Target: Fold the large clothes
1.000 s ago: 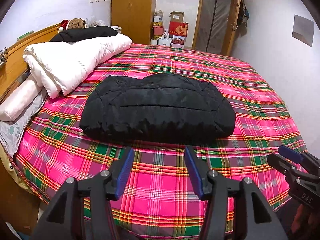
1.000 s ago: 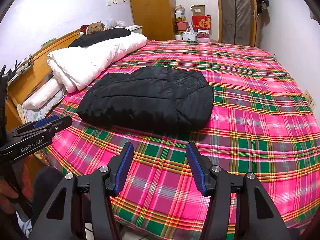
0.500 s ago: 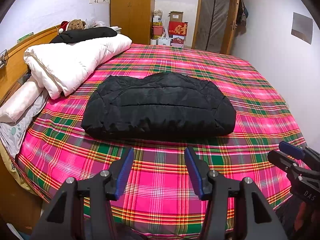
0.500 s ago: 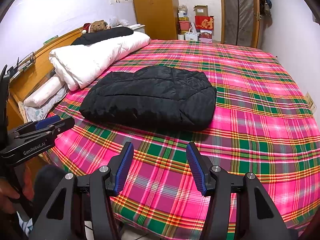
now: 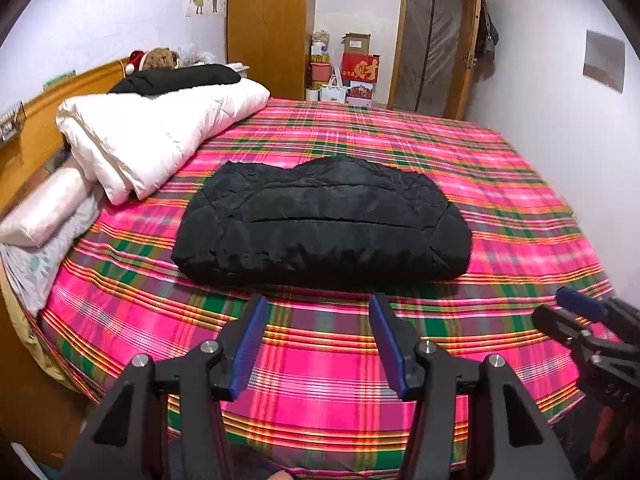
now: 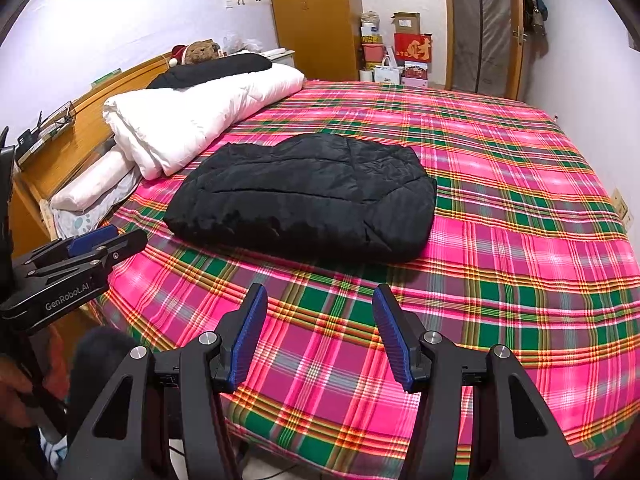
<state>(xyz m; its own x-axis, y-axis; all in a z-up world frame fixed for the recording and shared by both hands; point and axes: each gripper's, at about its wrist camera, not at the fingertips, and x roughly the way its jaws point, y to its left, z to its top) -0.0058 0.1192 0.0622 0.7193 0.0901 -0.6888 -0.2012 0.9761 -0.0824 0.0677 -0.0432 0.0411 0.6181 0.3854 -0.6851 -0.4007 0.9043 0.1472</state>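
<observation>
**Claws released above the bed's near edge**

Our left claw (image 5: 318, 312) and right claw (image 6: 319, 304) both hang spread and empty over the pink-and-green plaid bed cover (image 5: 320, 380). The folded black quilted jacket (image 5: 324, 222) lies beyond them, mid-bed, beside the rolled white duvet (image 5: 160, 136).

Underside of the folded black quilted jacket (image 5: 320, 220): lying hidden against the pink-and-green plaid bedsheet (image 5: 328, 364).
Black two-finger right gripper (image 5: 568, 312): getting cut off by the left view's right edge.
Long pale pink pillow (image 5: 44, 212): sitting partly hidden beneath the folded white duvet (image 5: 160, 128).
</observation>
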